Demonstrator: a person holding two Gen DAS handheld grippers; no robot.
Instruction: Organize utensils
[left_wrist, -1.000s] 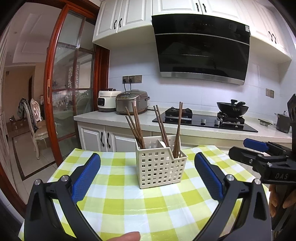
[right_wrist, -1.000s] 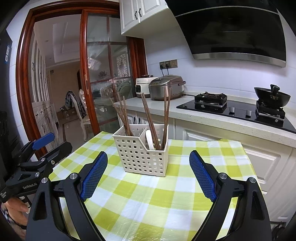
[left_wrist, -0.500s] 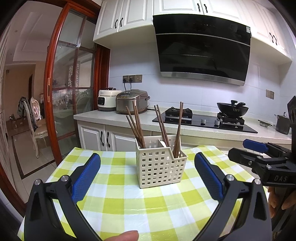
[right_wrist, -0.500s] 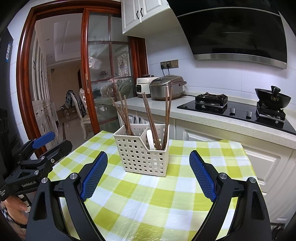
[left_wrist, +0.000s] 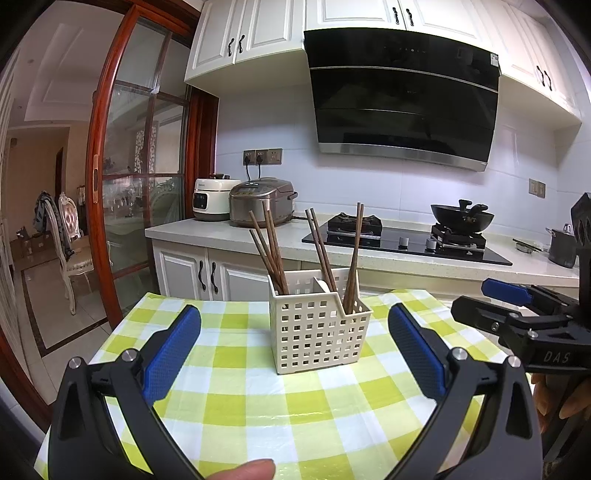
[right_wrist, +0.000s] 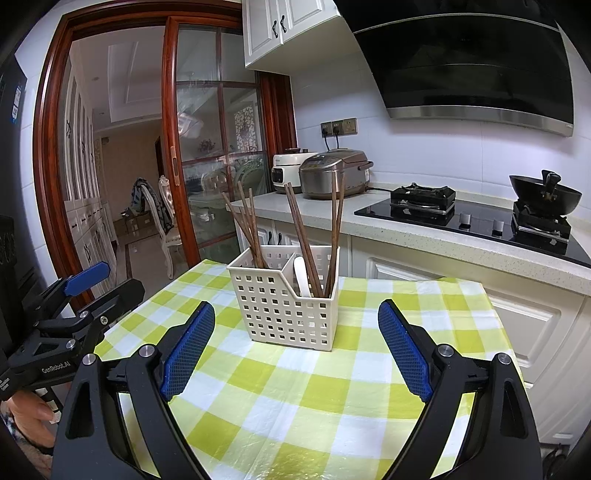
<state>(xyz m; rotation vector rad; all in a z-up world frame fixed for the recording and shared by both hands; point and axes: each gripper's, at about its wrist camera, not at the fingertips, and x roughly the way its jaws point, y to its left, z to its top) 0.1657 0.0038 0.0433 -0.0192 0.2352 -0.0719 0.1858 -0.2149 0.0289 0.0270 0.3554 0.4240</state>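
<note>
Standing ahead of both wide-open tools (left_wrist: 293, 354) (right_wrist: 295, 345), basket (left_wrist: 317, 332) holds chopsticks (left_wrist: 269, 251).

Occluded and cropped elements

The basket (right_wrist: 284, 310) walls hide the lower ends of the chopsticks (right_wrist: 301, 236) and all but the tip of a white utensil (right_wrist: 302, 275). At 6 o'clock, the left view's frame edge crops a fingertip (left_wrist: 255, 469).
</note>
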